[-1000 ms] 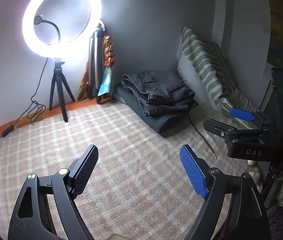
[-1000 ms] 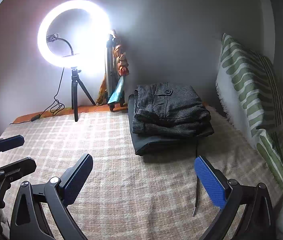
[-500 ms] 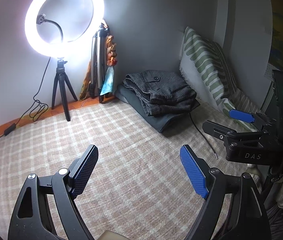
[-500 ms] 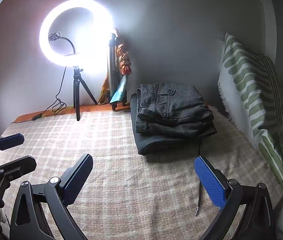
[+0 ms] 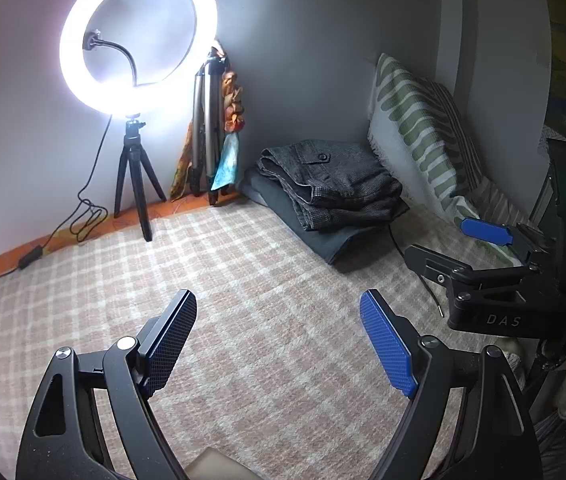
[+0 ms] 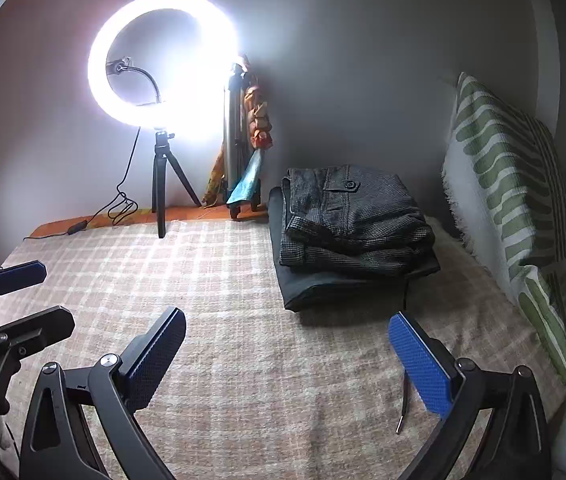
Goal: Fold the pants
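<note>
Lying folded well beyond both wide-spread, empty grippers — left gripper (image 5: 279, 340), right gripper (image 6: 287, 356) — the pants (image 6: 353, 220).

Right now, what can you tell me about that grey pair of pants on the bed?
The grey pants look like thick, finely checked woven cloth, with a buttoned pocket flap on top. They lie folded into a bundle of several layers on a flat dark folded cloth, which rests on the checked blanket near the wall, beside the green-striped pillow. Neither gripper touches them.
</note>
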